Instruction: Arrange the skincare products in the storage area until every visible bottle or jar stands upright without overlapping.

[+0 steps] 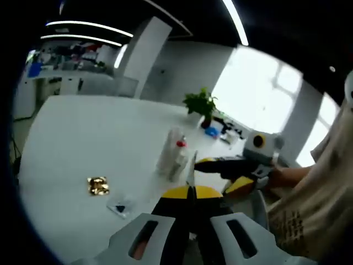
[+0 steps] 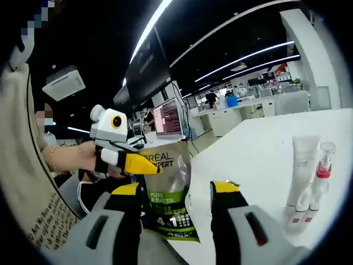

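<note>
The white table (image 1: 83, 143) fills the left and middle of the left gripper view, and in the right gripper view it lies at the right side. In the right gripper view a green sachet (image 2: 168, 190) with "L'OREAL" print hangs in the lower middle of the frame. The left claw (image 2: 144, 165) enters from the left and pinches its top edge with closed yellow tips, so the flat pack is lifted clear of the table. The right claw (image 2: 179, 193) stands wide, one jaw at each side of the sachet, not touching it as far as I can see; I judge it is ready to take or steady the pack.

A white tube (image 2: 302, 165) and a small pump bottle with a red collar (image 2: 322, 171) stand upright, just beside each other, at the right of that view. A gold packet (image 1: 98, 186) and a small dark packet (image 1: 121, 208) lie flat at lower left of the left gripper view.
</note>
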Demonstrator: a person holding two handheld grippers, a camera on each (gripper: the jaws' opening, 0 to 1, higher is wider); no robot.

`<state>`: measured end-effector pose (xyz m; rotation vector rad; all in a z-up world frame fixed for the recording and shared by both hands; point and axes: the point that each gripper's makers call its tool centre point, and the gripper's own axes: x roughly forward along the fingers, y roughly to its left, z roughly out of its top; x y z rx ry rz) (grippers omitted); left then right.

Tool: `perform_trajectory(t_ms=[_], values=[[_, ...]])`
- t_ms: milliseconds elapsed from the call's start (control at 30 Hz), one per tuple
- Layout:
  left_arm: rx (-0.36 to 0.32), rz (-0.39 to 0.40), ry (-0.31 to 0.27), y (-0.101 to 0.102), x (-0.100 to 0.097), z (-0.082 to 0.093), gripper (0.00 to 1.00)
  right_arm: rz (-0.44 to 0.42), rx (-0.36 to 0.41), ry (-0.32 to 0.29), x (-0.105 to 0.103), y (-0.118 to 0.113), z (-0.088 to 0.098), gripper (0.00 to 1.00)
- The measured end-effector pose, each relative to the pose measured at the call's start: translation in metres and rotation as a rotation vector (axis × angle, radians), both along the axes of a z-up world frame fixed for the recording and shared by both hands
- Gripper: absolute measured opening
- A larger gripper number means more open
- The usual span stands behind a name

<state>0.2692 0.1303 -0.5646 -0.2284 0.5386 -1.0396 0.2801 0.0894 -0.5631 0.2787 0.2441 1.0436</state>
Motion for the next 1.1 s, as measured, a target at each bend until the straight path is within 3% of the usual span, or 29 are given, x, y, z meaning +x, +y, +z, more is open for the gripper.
perform_trajectory(t_ms=[233, 367, 433, 533, 667, 700, 933, 1100], values=[[-0.046, -0.134, 0.032, -0.016, -0.014, 0.01, 0.0, 0.137, 0.063, 0.02, -0.006, 0.011, 0.019, 0.42], [-0.008, -0.203, 0.022, -0.021, -0.02, 0.009, 0.0, 0.18, 0.086, 0.025, -0.008, 0.016, 0.024, 0.29], [0.0, -0.23, 0.022, -0.023, -0.022, 0.009, 0.0, 0.2, 0.084, 0.012, -0.011, 0.016, 0.026, 0.14], [-0.003, -0.238, 0.033, -0.022, -0.022, 0.009, 0.0, 0.211, 0.092, 0.025, -0.014, 0.015, 0.026, 0.1], [-0.012, -0.255, 0.039, -0.022, -0.022, 0.009, 0.0, 0.238, 0.112, -0.007, -0.021, 0.012, 0.032, 0.01], [-0.031, -0.271, 0.063, -0.024, -0.024, 0.01, 0.0, 0.232, 0.114, 0.009, -0.021, 0.012, 0.032, 0.01], [-0.044, -0.274, 0.0, -0.03, -0.017, 0.012, 0.0, 0.203, 0.174, 0.063, -0.019, 0.005, 0.036, 0.0], [-0.045, -0.261, 0.016, -0.032, -0.017, 0.003, 0.03, 0.191, 0.234, 0.074, -0.016, 0.003, 0.046, 0.0]])
